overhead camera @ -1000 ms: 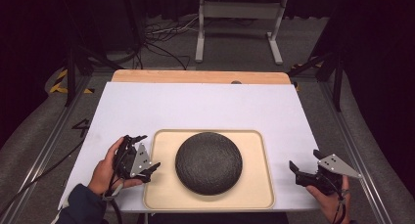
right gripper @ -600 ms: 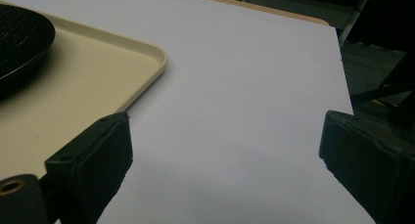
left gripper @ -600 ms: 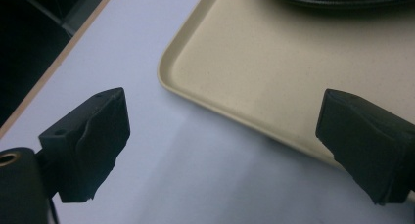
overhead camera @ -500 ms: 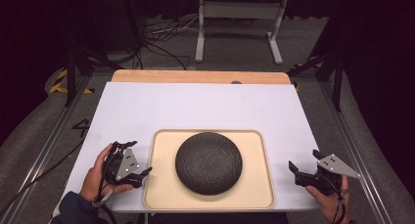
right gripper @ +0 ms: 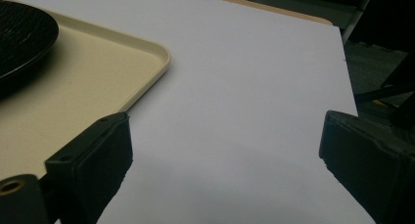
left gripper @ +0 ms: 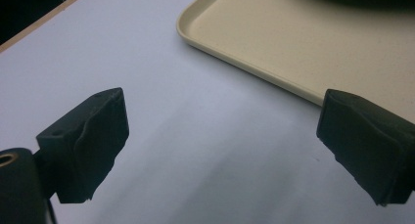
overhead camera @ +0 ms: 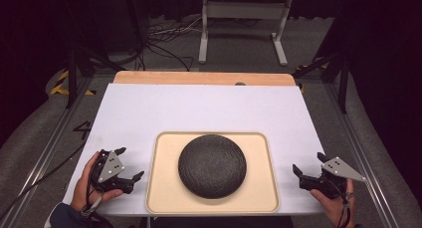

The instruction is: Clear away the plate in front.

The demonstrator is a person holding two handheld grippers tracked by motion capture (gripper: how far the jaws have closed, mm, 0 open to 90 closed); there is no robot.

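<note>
The tray [overhead camera: 159, 198] with its dome [overhead camera: 212, 165] sits at the desk's near edge, between 2 spread grippers: left gripper [overhead camera: 130, 179] closer, right gripper [overhead camera: 298, 172] slightly farther off.

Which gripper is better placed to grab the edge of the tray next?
Probably the left gripper: its open jaws sit right beside the tray edge. The right gripper is open too, but stands farther off.
</note>
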